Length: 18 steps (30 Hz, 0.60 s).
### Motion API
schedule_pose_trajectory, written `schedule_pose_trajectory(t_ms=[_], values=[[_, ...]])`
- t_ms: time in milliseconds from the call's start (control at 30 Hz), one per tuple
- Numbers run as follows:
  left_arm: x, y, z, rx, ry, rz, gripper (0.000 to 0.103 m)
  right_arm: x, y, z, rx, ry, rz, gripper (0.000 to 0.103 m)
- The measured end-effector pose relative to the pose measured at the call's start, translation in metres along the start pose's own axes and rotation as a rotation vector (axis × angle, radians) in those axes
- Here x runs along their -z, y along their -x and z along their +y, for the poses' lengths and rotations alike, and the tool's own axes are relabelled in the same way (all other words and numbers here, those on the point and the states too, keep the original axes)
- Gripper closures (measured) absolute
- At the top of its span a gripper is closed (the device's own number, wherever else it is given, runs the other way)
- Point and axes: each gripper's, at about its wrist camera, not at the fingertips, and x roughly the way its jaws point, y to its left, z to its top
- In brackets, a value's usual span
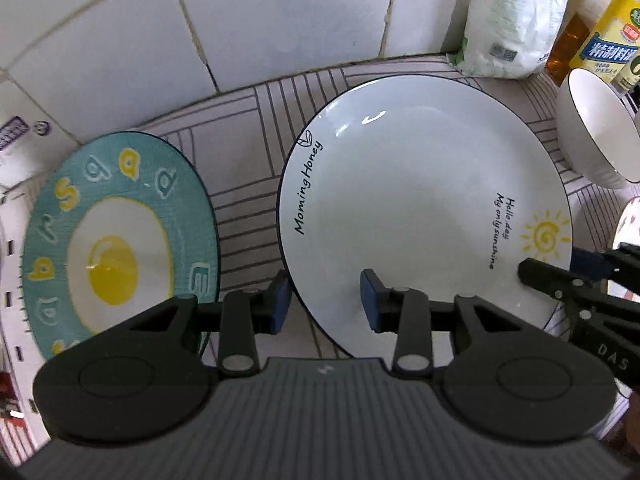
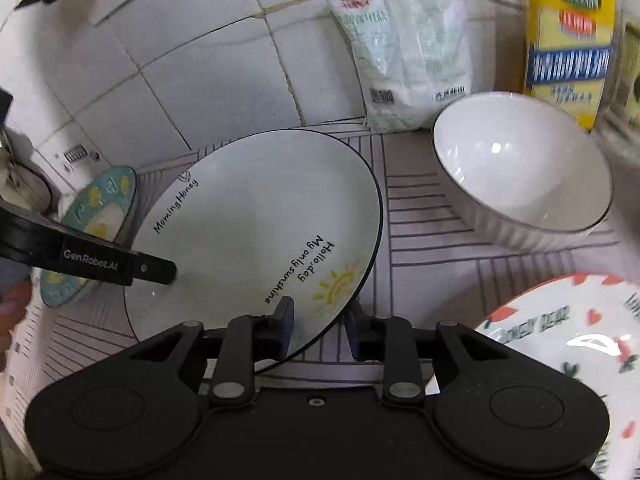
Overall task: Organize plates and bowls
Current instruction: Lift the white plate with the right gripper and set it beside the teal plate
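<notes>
White plate (image 1: 420, 200) lies flat between teal egg plate (image 1: 120, 240) and white bowl (image 2: 524, 184).

The big plate (image 1: 420, 208) lies in the middle of the counter (image 1: 244, 200). The egg plate (image 1: 120, 236) lies just left of it. The bowl (image 2: 524, 168) sits to its right. The bag (image 2: 404, 60) and the bottle (image 2: 568, 40) stand behind, at the counter's back edge by the wall (image 1: 200, 20).
</notes>
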Motion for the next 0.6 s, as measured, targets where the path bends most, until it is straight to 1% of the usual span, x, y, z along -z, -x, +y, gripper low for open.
schedule_pose_trajectory(t_ms=[67,100,133,167,200,233,300,333,367,433,500,533,600], values=[[0.005,0.011,-0.002,0.002,0.018,-0.011,0.062,0.002,0.013,0.006,0.032,0.038,-0.014,0.068],[0.008,0.018,-0.002,-0.001,0.027,-0.013,0.062,0.003,0.021,0.007,0.034,0.050,-0.024,0.068],[0.011,0.025,-0.004,-0.025,0.035,0.002,0.062,0.005,0.033,0.011,0.020,0.065,-0.039,0.068],[0.012,0.033,-0.005,-0.055,0.039,0.027,0.062,0.007,0.048,0.016,-0.013,0.090,-0.059,0.066],[0.014,0.043,-0.008,-0.066,0.036,0.032,0.062,0.009,0.063,0.020,-0.048,0.116,-0.082,0.060],[0.017,0.056,-0.011,-0.060,0.030,0.012,0.062,0.011,0.078,0.025,-0.075,0.146,-0.107,0.054],[0.020,0.077,-0.017,-0.068,0.031,-0.009,0.062,0.015,0.107,0.034,-0.086,0.193,-0.152,0.051],[0.021,0.086,-0.021,-0.078,0.029,-0.013,0.062,0.017,0.122,0.036,-0.092,0.207,-0.171,0.048],[0.022,0.095,-0.025,-0.085,0.028,-0.020,0.062,0.019,0.133,0.038,-0.099,0.214,-0.182,0.047],[0.025,0.111,-0.036,-0.089,0.018,-0.044,0.058,0.022,0.156,0.038,-0.108,0.228,-0.210,0.041],[0.029,0.124,-0.047,-0.075,-0.006,-0.063,0.056,0.028,0.178,0.033,-0.105,0.233,-0.243,0.039],[0.030,0.126,-0.053,-0.072,-0.020,-0.067,0.055,0.031,0.188,0.029,-0.103,0.229,-0.256,0.039],[0.036,0.128,-0.064,-0.094,-0.027,-0.051,0.055,0.039,0.205,0.020,-0.090,0.217,-0.271,0.038]])
